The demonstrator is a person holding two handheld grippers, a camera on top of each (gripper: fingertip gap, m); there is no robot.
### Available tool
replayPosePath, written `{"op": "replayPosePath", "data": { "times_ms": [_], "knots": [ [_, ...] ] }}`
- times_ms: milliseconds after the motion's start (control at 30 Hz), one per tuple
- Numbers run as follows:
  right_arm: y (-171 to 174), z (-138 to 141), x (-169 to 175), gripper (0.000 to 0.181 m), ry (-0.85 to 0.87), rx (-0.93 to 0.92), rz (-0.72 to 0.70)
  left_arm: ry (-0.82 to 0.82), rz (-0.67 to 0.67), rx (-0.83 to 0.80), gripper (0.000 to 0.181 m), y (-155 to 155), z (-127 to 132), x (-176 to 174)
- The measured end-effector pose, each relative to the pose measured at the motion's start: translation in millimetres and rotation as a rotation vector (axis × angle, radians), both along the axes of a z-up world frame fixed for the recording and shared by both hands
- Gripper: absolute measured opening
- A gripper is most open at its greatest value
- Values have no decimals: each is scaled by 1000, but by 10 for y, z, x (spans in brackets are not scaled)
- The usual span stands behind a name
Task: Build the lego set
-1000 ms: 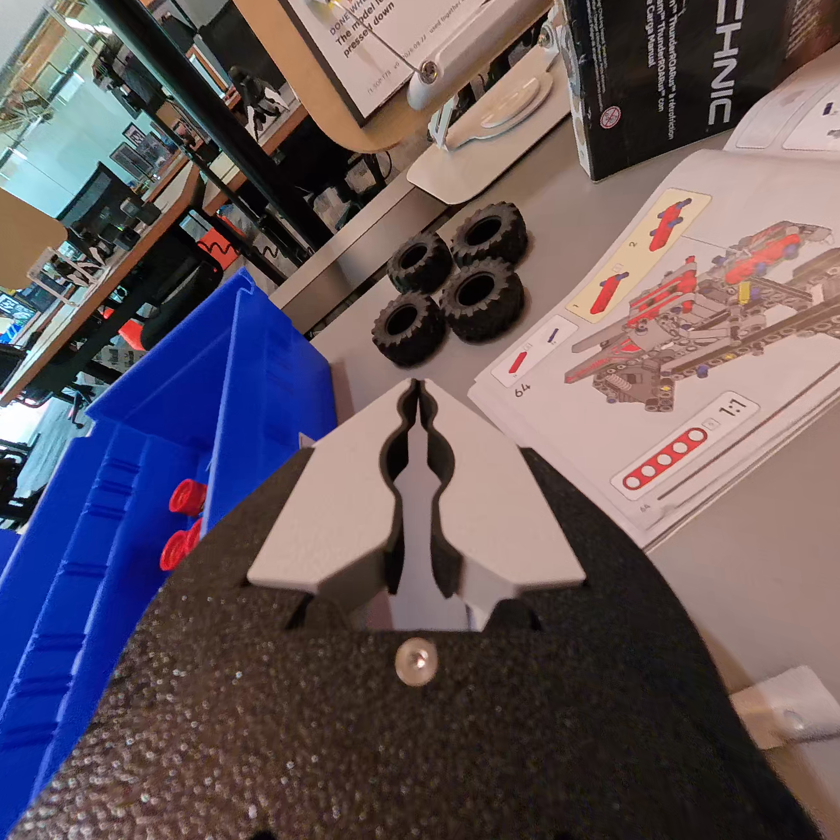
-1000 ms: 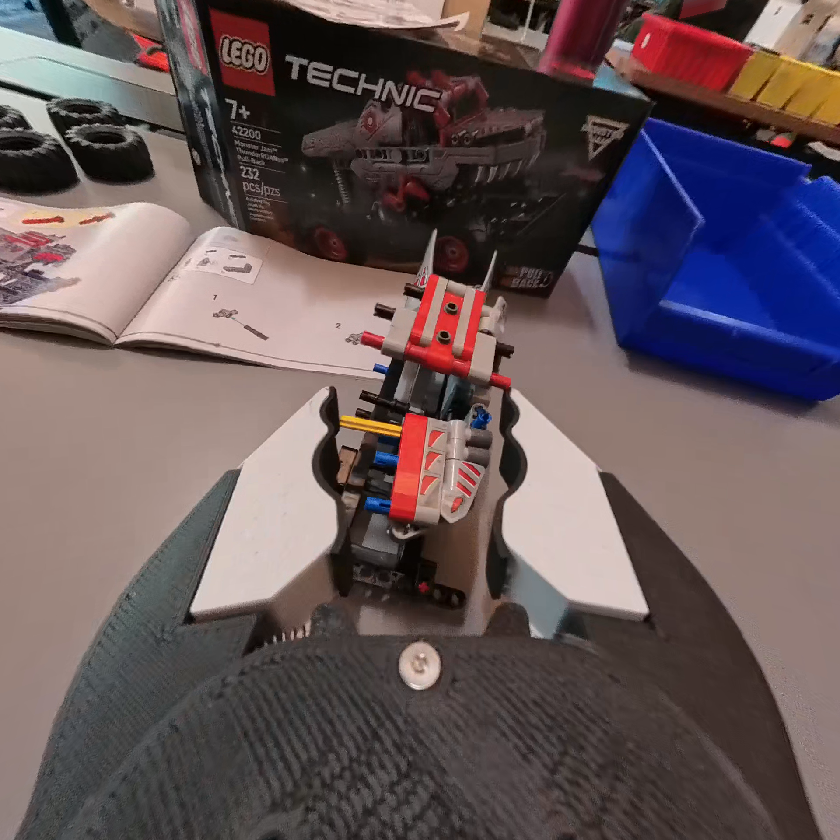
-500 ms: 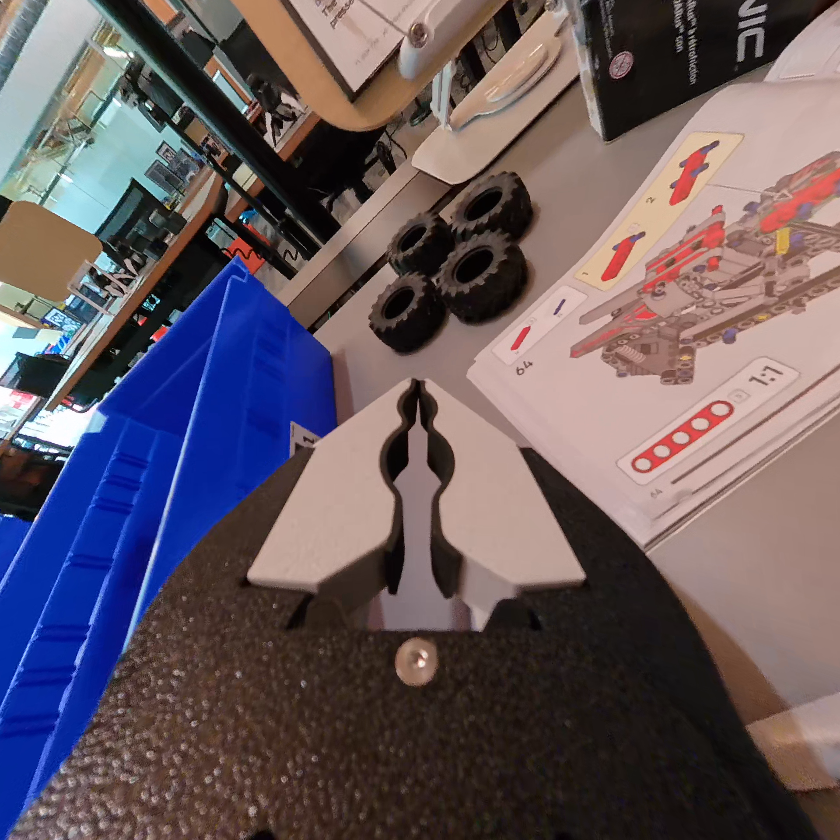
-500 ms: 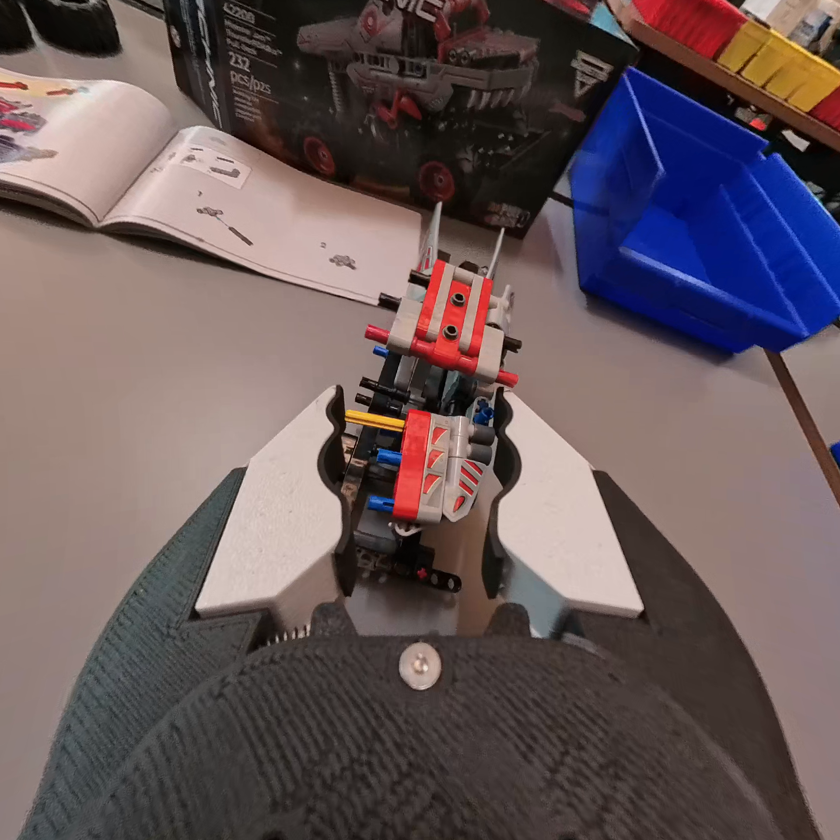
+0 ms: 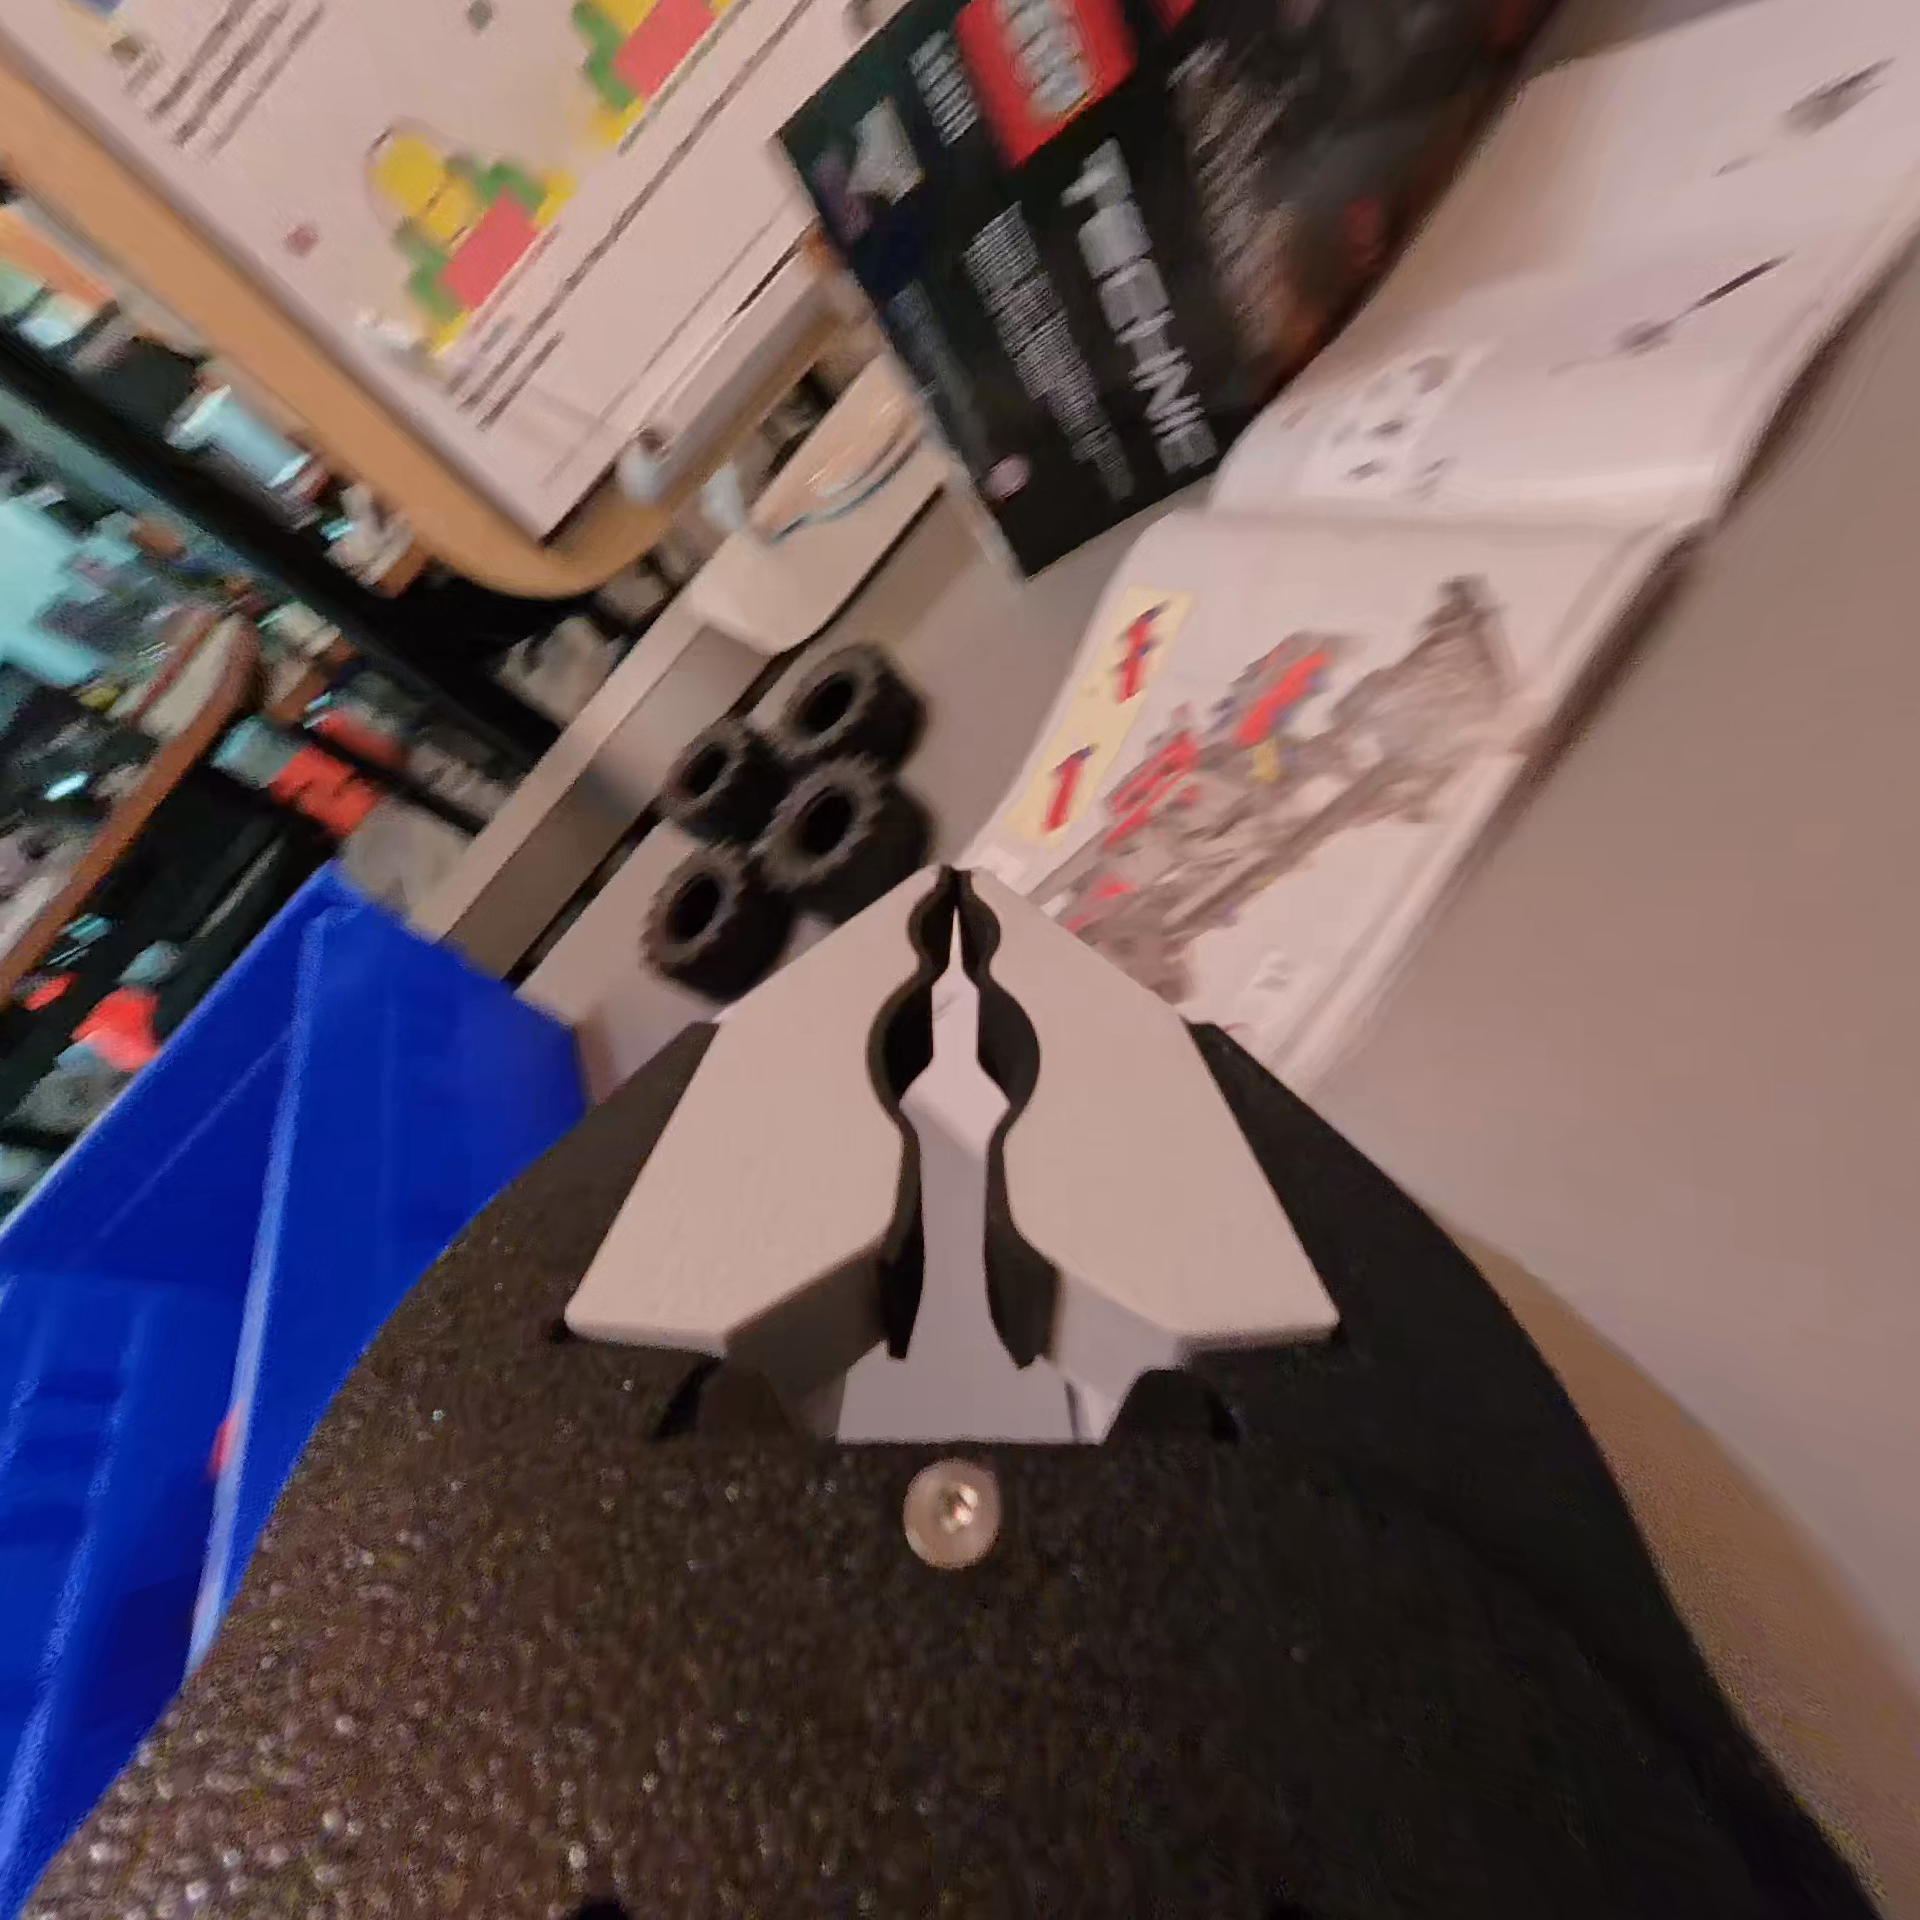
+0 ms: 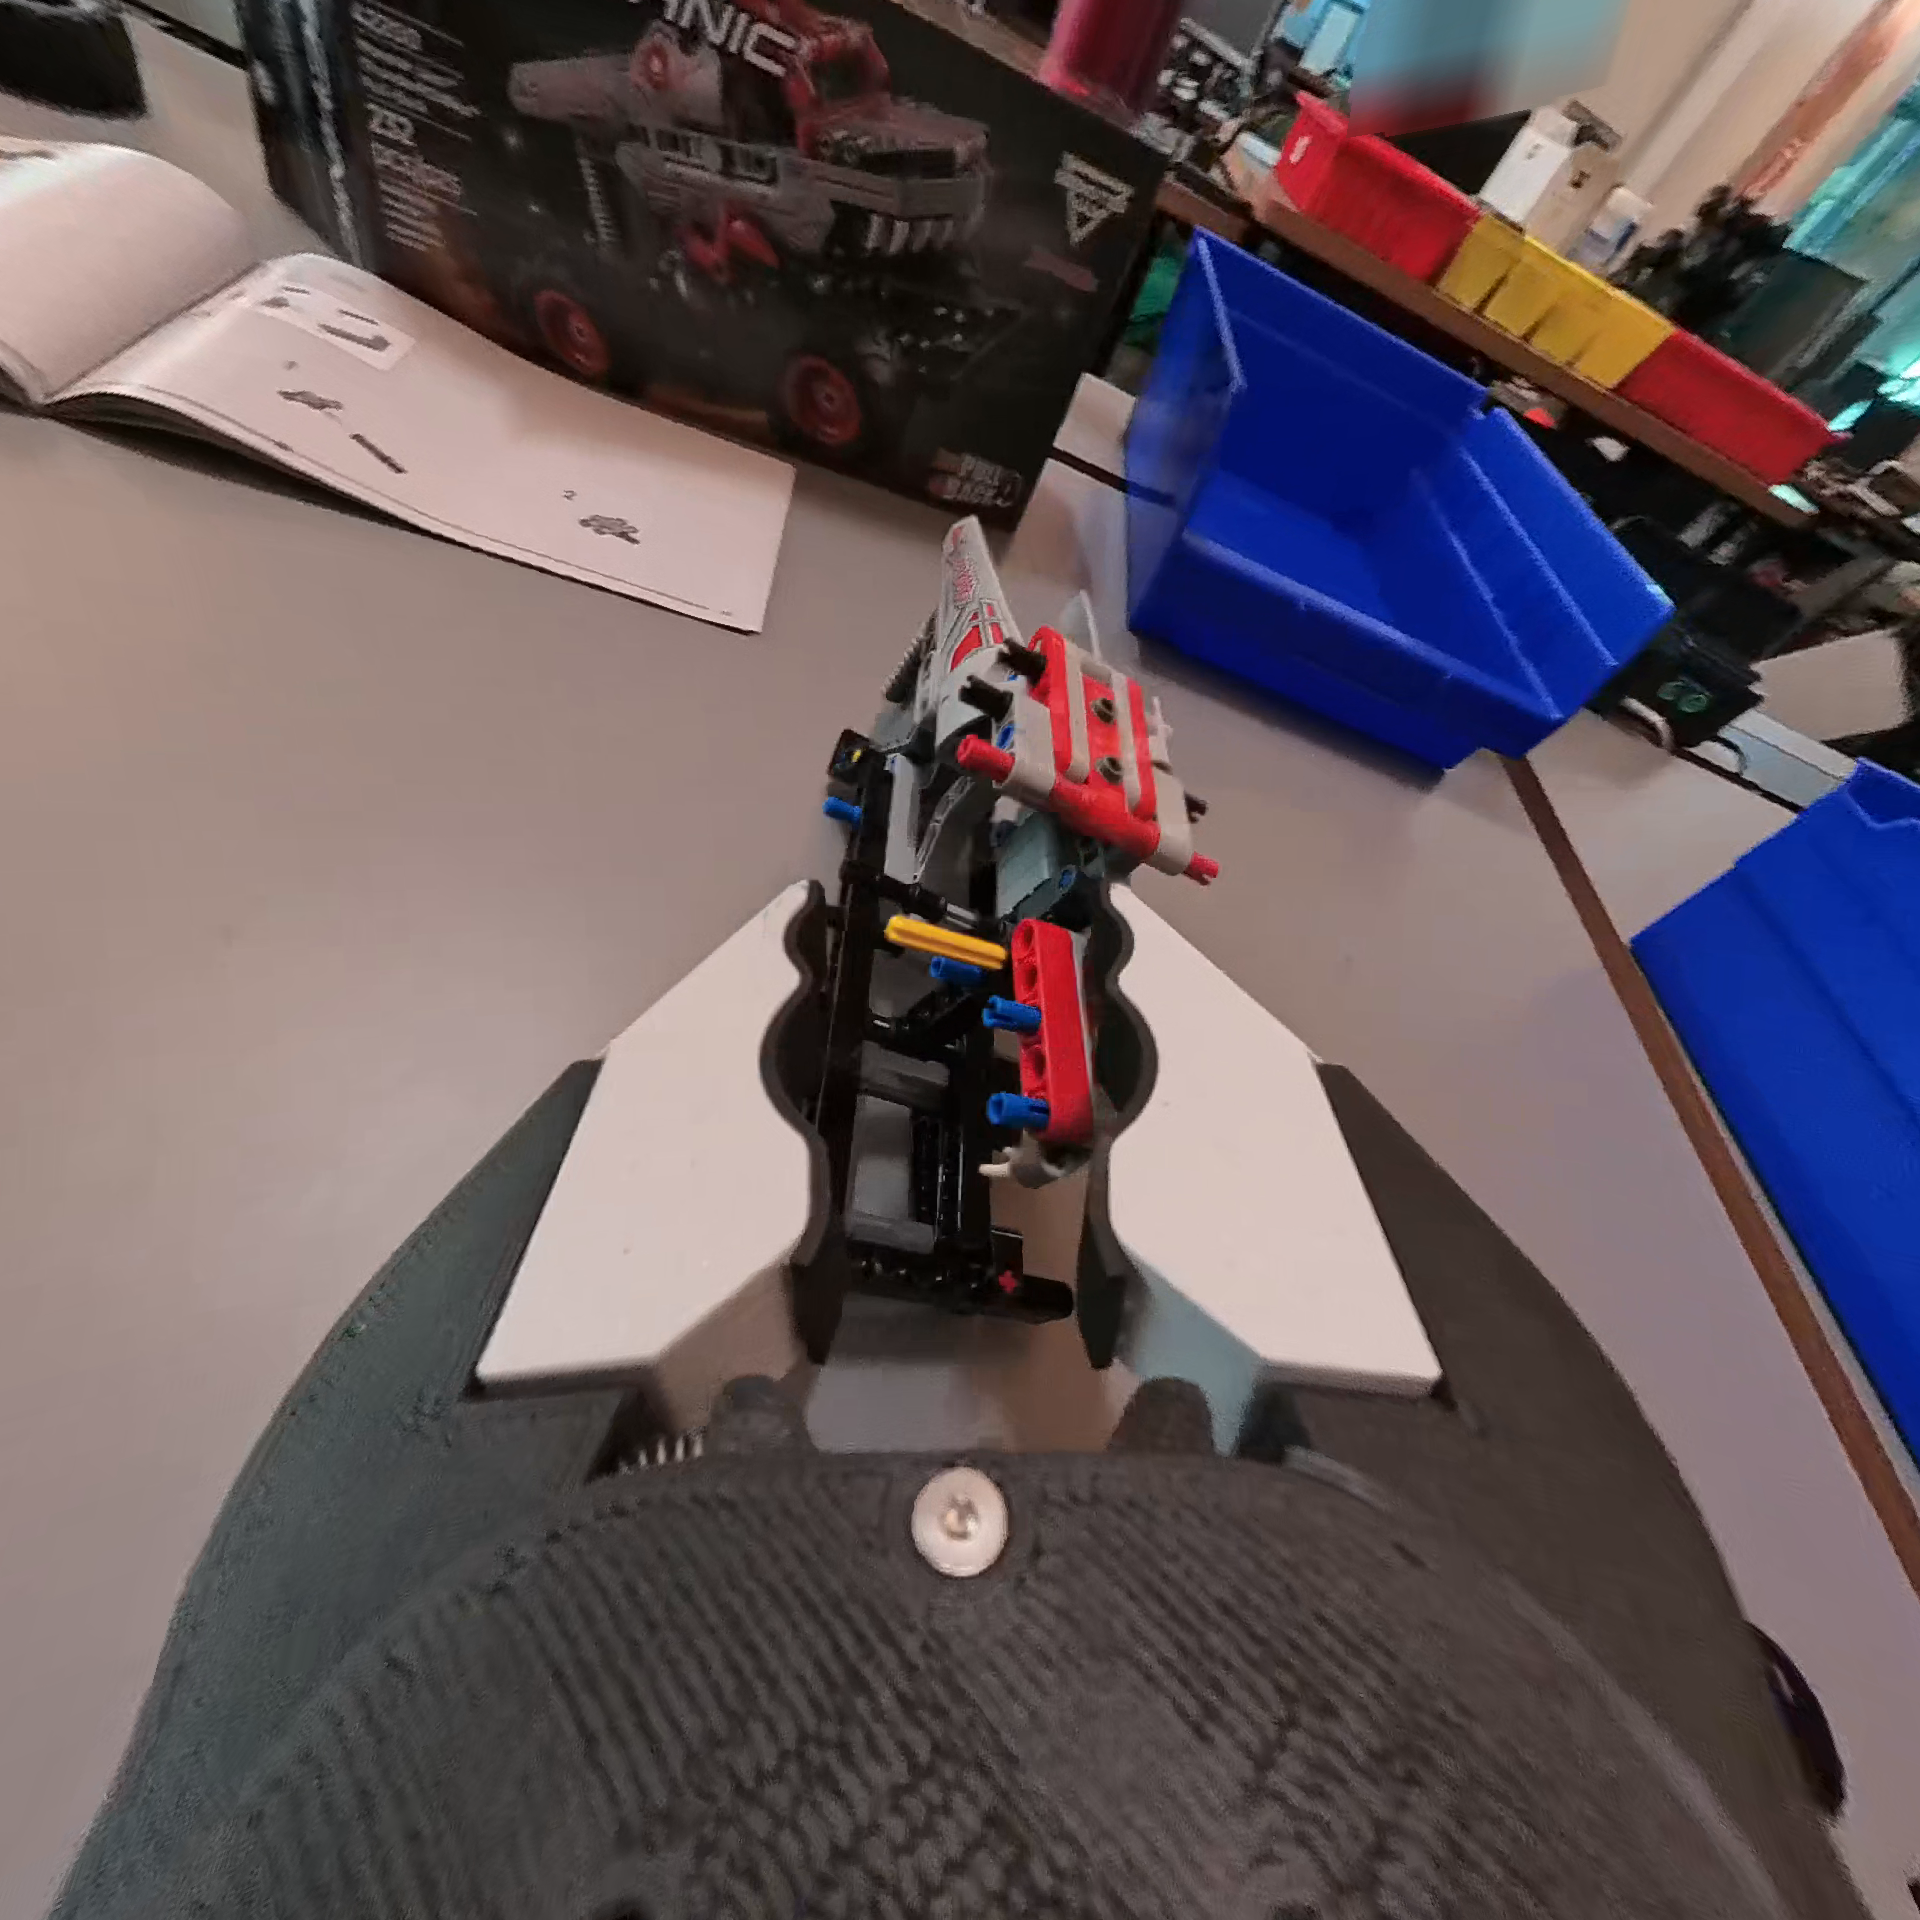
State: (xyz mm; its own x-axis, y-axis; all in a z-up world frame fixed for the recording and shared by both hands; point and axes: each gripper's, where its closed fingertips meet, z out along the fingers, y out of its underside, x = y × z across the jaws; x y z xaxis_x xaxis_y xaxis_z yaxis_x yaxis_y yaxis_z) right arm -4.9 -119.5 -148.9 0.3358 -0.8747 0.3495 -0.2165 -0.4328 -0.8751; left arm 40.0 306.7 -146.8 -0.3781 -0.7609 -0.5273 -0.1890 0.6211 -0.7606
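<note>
right wrist view shows my right gripper [image 6: 956, 904] squeezing a half-built lego truck [image 6: 977, 935] made of black, grey and red plastic pieces, with little blue pins and one yellow stick. the truck body sits between the two pale grey fingers [image 6: 665, 1143] and its pointy front end pokes out past the tips, leaning a bit to the right. it is up above the smooth grey table [image 6: 312, 831], not lying on it.

beyond the truck i see an open white paper instruction booklet [image 6: 436, 436] lying flat on the table. behind the booklet stands a dark cardboard lego box [image 6: 675, 229] with a picture of a monster truck. to the right of the box is a deep blue plastic bin [image 6: 1351, 540], and another blue bin [image 6: 1808, 1060] sits at the far right edge.

left wrist view is blurry. my left gripper [image 5: 956, 883] is pinched together with nothing in it, the tips touching. just past the tips are four chunky black rubber tires [image 5: 790, 821] bunched close on the table, with the open booklet [image 5: 1299, 790] beside them on the right. a blue plastic bin [image 5: 260, 1195] is on the left, near the gripper.
</note>
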Motion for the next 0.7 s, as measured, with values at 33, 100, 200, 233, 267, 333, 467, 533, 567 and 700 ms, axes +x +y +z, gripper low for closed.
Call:
{"op": "replayPosePath", "data": {
  "times_ms": [33, 100, 200, 233, 267, 333, 467, 533, 567, 700],
  "knots": [
    [28, 8, -28, 50, 10, 22, 29, 23, -75, -26, 0, -198, -5, -48],
    [58, 35, -115, 53, 33, 77, 80, 79, -198, -43, 0, -599, -61, -134],
    [-39, 111, -251, 58, 26, 123, 97, 158, -226, 53, 0, -951, -245, -116],
    [-83, 116, -303, 60, 34, 122, 98, 177, -218, 67, 0, -1018, -292, -88],
    [-140, 119, -347, 60, 39, 120, 89, 205, -217, 66, 0, -1076, -340, -70],
    [-250, 101, -409, 59, 56, 114, 63, 274, -210, 35, 0, -1149, -434, -59],
    [-301, -110, -456, 68, 155, 130, 69, 326, -172, 85, 0, -1047, -631, -68],
    [-256, -138, -457, 68, 167, 166, 83, 317, -169, 70, 0, -1017, -660, -73],
    [-219, -133, -458, 67, 163, 183, 99, 320, -170, 58, 0, -1008, -664, -81],
    [-219, -214, -418, 62, 181, 172, 84, 311, -168, 68, 0, -972, -664, -92]
  ]
}}
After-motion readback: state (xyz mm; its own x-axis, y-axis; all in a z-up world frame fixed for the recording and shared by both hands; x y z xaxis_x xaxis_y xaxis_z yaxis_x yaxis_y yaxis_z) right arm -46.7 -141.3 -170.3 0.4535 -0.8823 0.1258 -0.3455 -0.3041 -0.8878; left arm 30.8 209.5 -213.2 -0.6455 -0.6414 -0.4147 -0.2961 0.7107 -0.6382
